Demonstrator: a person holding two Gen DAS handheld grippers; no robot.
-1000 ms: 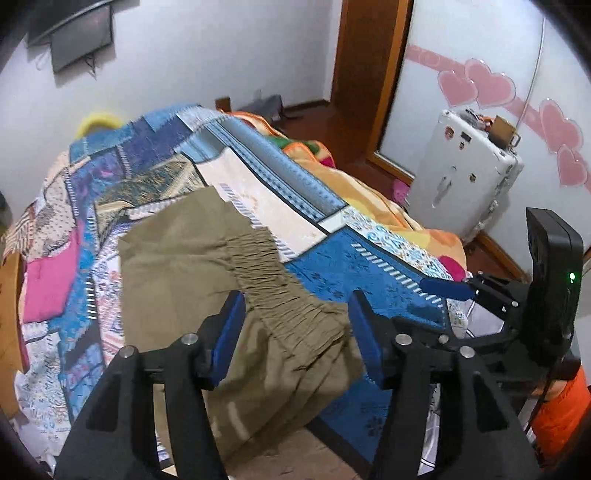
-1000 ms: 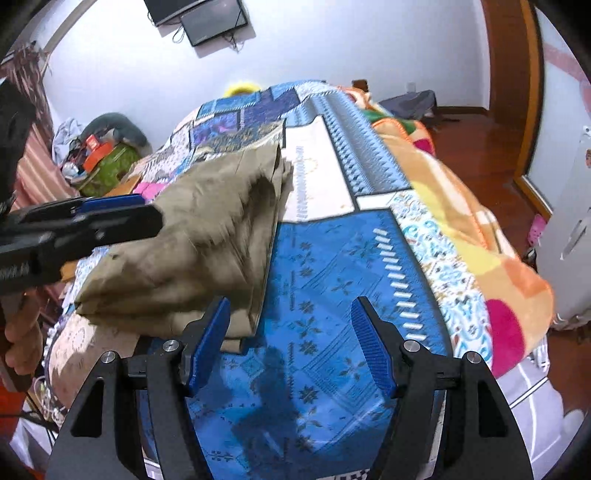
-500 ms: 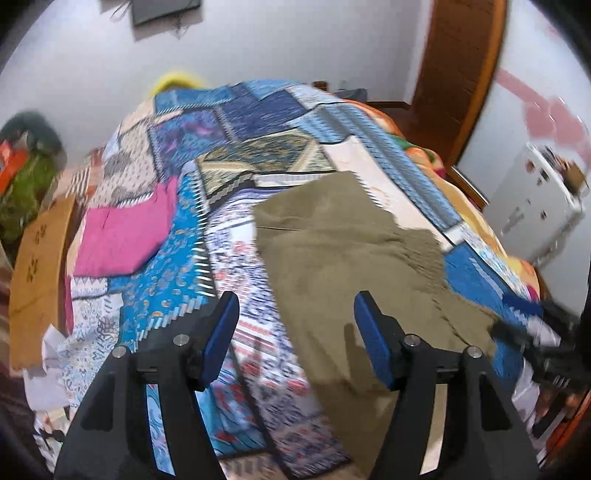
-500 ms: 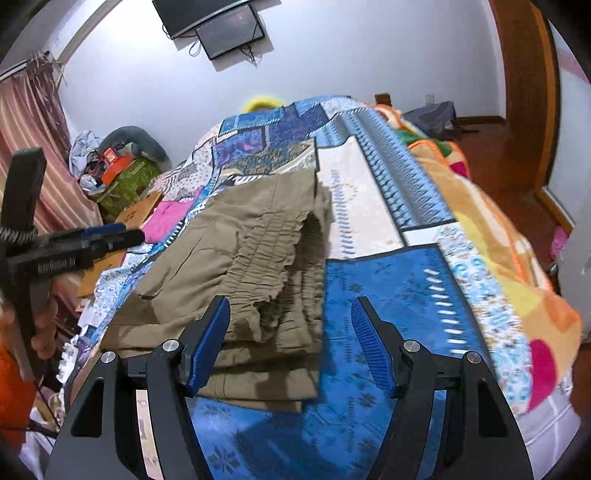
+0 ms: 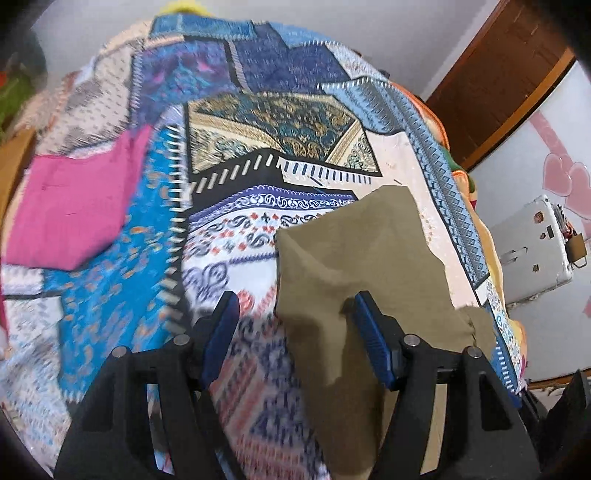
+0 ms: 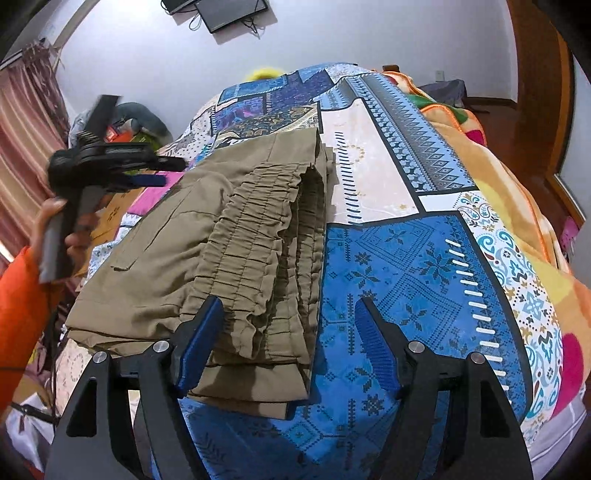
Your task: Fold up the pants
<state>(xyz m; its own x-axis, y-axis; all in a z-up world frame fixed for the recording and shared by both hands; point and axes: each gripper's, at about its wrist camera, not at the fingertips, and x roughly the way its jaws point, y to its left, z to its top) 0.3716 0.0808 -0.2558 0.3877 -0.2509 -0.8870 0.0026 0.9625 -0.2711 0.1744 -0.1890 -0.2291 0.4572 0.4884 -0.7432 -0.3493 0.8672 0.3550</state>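
Note:
The olive-brown pants [image 6: 221, 254] lie folded in a stack on the patchwork bedspread [image 6: 406, 266], with the gathered elastic waistband on top. In the left wrist view the pants [image 5: 354, 266] lie right of centre. My left gripper [image 5: 293, 332] is open and empty above the pants' left edge; it also shows in the right wrist view [image 6: 159, 173], at the pants' far left side. My right gripper [image 6: 290, 334] is open and empty, low over the near right edge of the pants.
A pink cloth [image 5: 70, 210] lies on the bed's left side. A white appliance [image 5: 532, 254] stands right of the bed before a wall with pink hearts. A wall TV [image 6: 229, 13], clutter [image 6: 122, 129] and a curtain [image 6: 26, 140] are at the far left.
The left gripper has swung left from the waistband toward the pants' far side, and its view is blurred by motion. The right gripper has drawn nearer the pants' near edge. The pants have settled flat.

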